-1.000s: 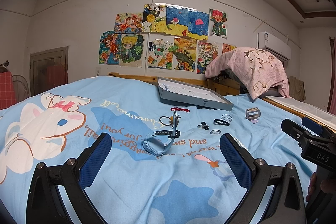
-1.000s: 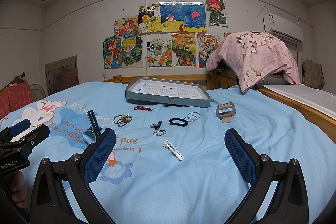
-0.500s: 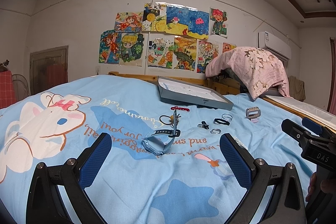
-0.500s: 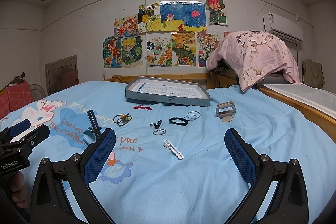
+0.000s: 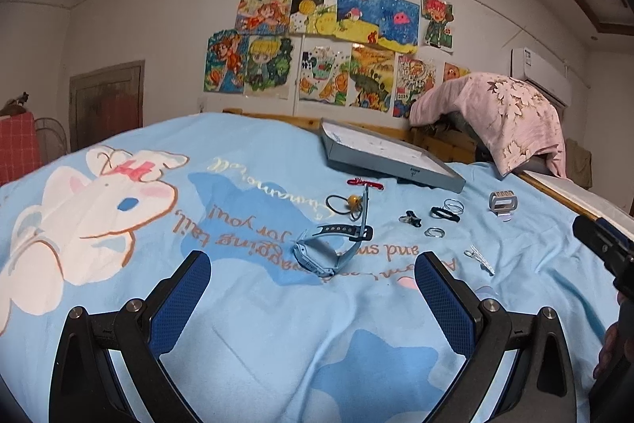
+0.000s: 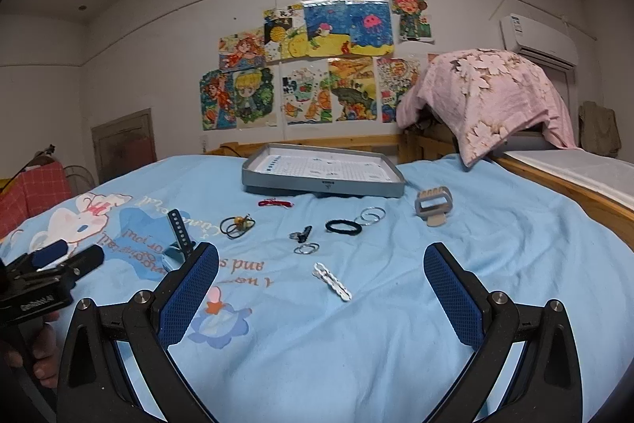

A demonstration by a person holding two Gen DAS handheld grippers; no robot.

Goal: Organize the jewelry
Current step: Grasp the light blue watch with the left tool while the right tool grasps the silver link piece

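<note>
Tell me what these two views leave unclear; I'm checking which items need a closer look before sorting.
- Blue watch, right wrist view: face hidden behind the right gripper's left finger.
- Print inside the grey tray: too small to read in either view.
- Small dark clip, left wrist view: too small to tell its type.
- Right gripper, left wrist view: cut off by the frame edge.

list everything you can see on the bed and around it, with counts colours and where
tray: 1, grey, far middle of bed
watch: 1, light blue, nearest left gripper
red clip: 1, before tray
hair tie with yellow bead: 1, black, left of centre
black hair tie: 1, centre
silver rings: 2 pairs, centre
white clip: 1, nearest right gripper
claw clip: 1, grey, right
bedsheet: 1, light blue
pink cloth: 1, far right
drawings: several, wall
left gripper: open
right gripper: open
</note>
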